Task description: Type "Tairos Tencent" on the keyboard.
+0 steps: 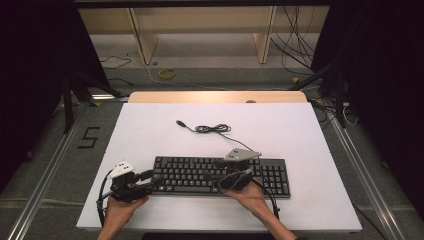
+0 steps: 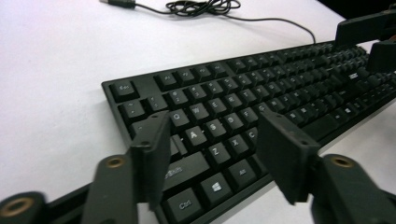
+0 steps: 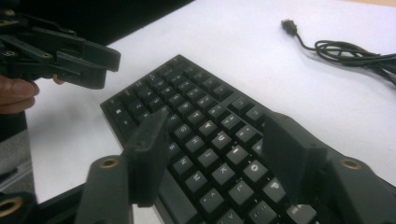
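A black keyboard (image 1: 190, 172) lies across the near half of the white table (image 1: 150, 130). Its thin cable runs back to a loose coil (image 1: 213, 129) and a free USB plug (image 1: 179, 122). My left gripper (image 1: 154, 178) stands open at the keyboard's left end. In the left gripper view the left gripper (image 2: 214, 128) hangs just above the A, S, Z and X keys of the keyboard (image 2: 243, 93), holding nothing. My right gripper (image 1: 212, 170) points left over the keyboard's middle. Seen in its own view, the right gripper (image 3: 211, 128) is open above the letter keys (image 3: 196, 116) with nothing between its jaws.
A wooden strip (image 1: 215, 96) borders the table's far edge. Beyond it the floor holds shelf legs and loose cables (image 1: 167, 73). Metal rails (image 1: 45, 175) run along both sides. The far half of the white table carries just the coil and plug.
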